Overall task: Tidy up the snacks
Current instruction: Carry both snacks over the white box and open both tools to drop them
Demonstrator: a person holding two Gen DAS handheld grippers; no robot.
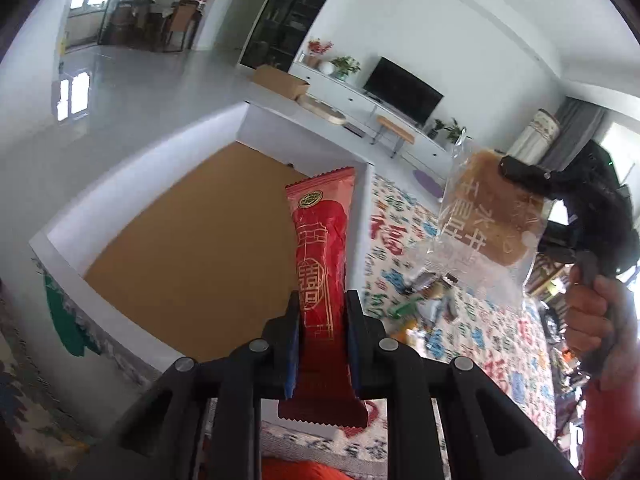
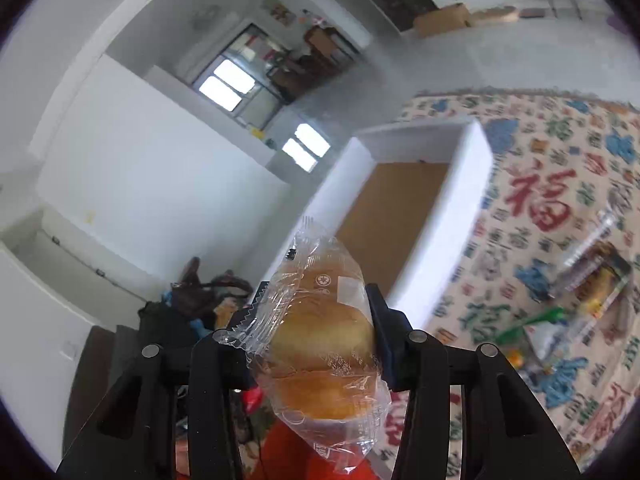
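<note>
My left gripper (image 1: 322, 300) is shut on a long red snack bar (image 1: 322, 248) with gold print, held upright over a white box with a brown bottom (image 1: 192, 248). My right gripper (image 2: 316, 292) is shut on a round bun in a clear wrapper (image 2: 320, 344), held in the air. The bun (image 1: 492, 220) and the right gripper (image 1: 516, 170) also show in the left wrist view, to the right of the box. The box shows in the right wrist view (image 2: 452, 216), ahead of the bun.
The box stands on a patterned cloth (image 1: 404, 240) with red, blue and green characters. Several loose snack packets (image 2: 576, 292) lie on the cloth to the right. A TV cabinet (image 1: 392, 108) and a cardboard box (image 1: 280, 82) stand across the room.
</note>
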